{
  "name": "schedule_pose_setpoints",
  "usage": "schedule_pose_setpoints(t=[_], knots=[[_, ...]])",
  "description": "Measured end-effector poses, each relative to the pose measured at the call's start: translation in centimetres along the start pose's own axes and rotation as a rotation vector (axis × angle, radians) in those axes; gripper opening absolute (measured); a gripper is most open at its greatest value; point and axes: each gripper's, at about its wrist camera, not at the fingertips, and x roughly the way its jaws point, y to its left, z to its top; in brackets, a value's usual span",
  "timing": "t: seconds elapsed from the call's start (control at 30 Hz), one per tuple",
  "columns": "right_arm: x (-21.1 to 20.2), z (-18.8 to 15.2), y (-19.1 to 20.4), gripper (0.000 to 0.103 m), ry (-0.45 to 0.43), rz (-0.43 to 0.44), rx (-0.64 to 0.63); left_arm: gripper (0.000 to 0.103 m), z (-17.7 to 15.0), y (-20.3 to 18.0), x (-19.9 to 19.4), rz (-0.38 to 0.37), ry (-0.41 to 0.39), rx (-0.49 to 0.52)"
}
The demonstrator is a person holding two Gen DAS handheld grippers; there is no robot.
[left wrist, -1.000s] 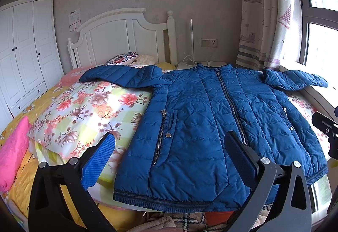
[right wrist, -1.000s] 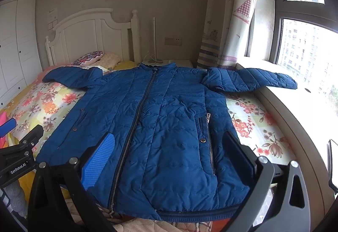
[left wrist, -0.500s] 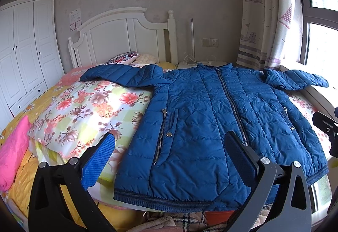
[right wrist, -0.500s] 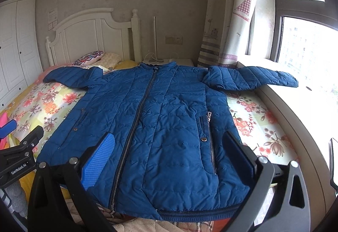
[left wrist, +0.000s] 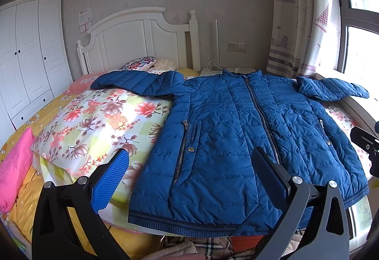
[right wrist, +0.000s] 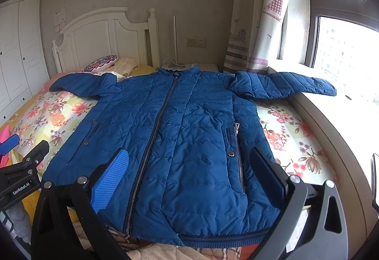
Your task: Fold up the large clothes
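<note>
The left gripper (left wrist: 189,171) is held level, its jaws spread wide apart with nothing between the blue pads (left wrist: 109,180). The right gripper (right wrist: 189,171) is held the same way, jaws wide apart and empty. Each gripper's edge is seen at the side of the other's view.

**Gripper hardware, both hands**

Left gripper (left wrist: 189,172): black angular frame, triangular cut-outs in each arm, silver round screws at the knuckles. Fingers (left wrist: 110,180) carry blue waffle-textured pads; the far pad reads darker, in shadow.

Right gripper (right wrist: 189,172): same build, same blue ribbed pads, same silver screws. From this view the left unit's black body shows white "GenRobot.AI" lettering.
</note>
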Motion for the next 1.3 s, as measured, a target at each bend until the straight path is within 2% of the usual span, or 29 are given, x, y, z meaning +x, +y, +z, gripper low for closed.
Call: schedule_pose_setpoints(t=[0.9, 1.0, 1.13, 1.3], knots=[[0.7, 0.0, 0.2, 0.101, 0.014, -0.006, -0.002, 0.099, 0.3, -0.2, 0.5, -0.004, 0.009, 0.010], [2.3, 0.2, -0.1, 0.101, 0.027, -0.022, 0.004, 0.099, 0.8, -0.3, 2.1, 0.002, 0.027, 0.022], [5.5, 1.0, -1.6, 0.101, 0.036, 0.007, 0.035, 0.099, 1.8, -0.8, 5.8, 0.010, 0.059, 0.051], [11.4, 2.7, -4.0, 0.101, 0.113, -0.028, 0.080, 0.099, 4.0, -2.1, 12.8, -0.024, 0.117, 0.081]])
